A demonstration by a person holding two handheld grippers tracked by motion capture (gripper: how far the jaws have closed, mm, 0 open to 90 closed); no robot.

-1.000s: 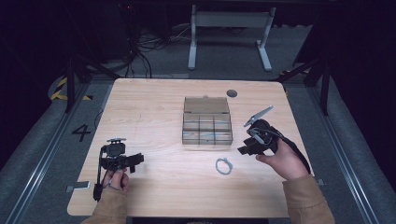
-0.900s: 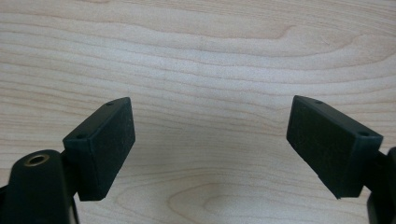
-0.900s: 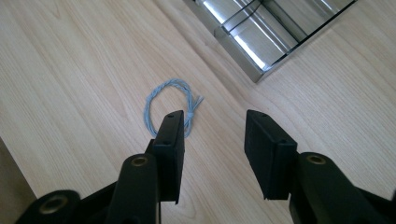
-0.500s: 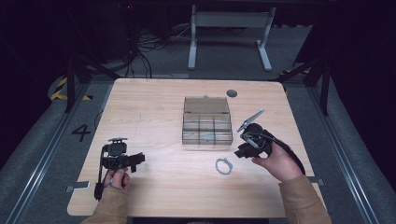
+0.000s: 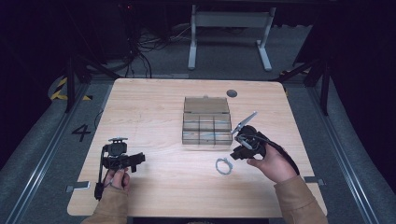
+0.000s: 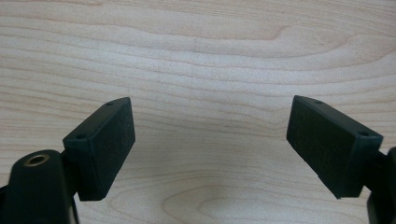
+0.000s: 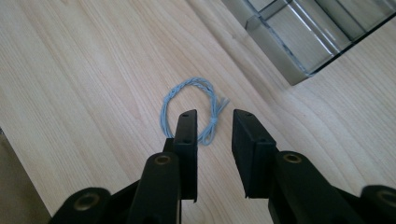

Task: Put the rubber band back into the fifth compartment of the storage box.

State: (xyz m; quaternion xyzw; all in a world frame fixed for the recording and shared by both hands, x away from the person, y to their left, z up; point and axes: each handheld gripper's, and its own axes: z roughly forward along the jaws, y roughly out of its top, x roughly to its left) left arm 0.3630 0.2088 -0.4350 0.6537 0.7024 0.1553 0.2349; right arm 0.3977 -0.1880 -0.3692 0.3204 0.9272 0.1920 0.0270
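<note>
A small braided light-blue cord loop (image 5: 224, 166) lies on the wooden table (image 5: 154, 107), in front of a clear compartment box (image 5: 207, 122). My right gripper (image 5: 236, 154) hovers just right of the loop, tilted down toward it. In the right gripper view the loop (image 7: 187, 84) lies right beyond the jaw tips, and its knotted end sits in the gap of the right gripper (image 7: 214, 116), which is open a little. The left gripper (image 5: 135, 161) rests at the front left, far from the loop. In its own view the left gripper (image 6: 210, 112) is wide open over bare wood.
The clear box (image 7: 299, 37) has several compartments and a raised lid at its back. A dark round grommet (image 5: 232, 93) sits near the table's far edge. A grey plate (image 5: 245, 122) sticks up from the right gripper. Dark floor surrounds the table.
The right gripper has moved left and toward the front edge, closing in on the cord loop. The left gripper has stayed where it was.
</note>
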